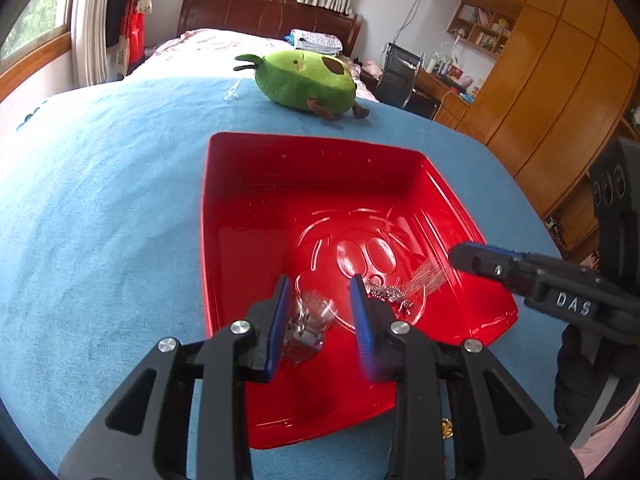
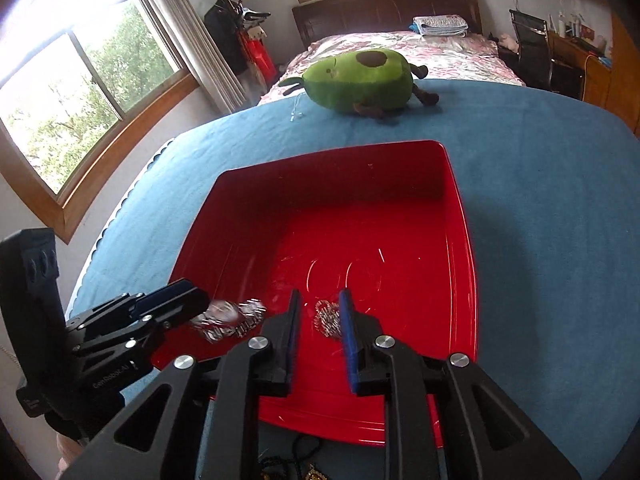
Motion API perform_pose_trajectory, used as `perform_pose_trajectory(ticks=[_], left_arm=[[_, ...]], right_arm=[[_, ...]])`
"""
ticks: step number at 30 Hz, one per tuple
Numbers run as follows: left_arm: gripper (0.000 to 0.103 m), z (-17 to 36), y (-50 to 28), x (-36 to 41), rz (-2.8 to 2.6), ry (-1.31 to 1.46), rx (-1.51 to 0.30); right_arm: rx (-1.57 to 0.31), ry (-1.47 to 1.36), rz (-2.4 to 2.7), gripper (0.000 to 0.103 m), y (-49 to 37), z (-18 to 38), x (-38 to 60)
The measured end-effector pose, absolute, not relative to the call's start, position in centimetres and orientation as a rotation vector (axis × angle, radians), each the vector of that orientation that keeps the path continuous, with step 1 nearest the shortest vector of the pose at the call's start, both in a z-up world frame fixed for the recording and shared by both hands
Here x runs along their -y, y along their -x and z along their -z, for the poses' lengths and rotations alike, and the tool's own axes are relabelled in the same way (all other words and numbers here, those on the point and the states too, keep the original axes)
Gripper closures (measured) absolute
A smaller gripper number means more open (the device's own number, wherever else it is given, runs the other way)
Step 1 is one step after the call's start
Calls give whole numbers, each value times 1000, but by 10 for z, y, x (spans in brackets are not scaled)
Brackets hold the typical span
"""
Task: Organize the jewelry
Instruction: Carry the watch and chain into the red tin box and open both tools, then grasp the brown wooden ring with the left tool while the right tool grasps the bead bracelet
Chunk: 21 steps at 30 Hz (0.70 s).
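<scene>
2 grippers work over a red tray on a blue-covered table. The left gripper pinches a silver watch against 1 pad, apparently. The right gripper's fingers stand slightly spread above a silver chain lying in the tray. Risks: the off-centre watch slipping free, or landing on the chain and tangling. More jewelry lies on the table outside the tray's near rim.
</scene>
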State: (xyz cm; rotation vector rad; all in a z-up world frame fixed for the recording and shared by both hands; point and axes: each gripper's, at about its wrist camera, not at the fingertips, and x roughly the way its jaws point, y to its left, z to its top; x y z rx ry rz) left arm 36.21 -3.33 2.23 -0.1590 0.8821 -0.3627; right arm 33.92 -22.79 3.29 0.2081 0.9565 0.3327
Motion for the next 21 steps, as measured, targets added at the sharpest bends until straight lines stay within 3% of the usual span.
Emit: perform_pose_trajectory(ticks=[10, 17, 21], left_arm=[[68, -49, -318, 39, 342, 69, -846], [68, -36, -257, 47, 334, -33, -891], [56, -23, -226, 44, 318, -39, -940]], right_arm=[[-928, -255, -355, 79, -282, -46, 250], [-965, -259, -399, 79, -224, -33, 256], [-1007, -297, -401, 75, -200, -17, 259]])
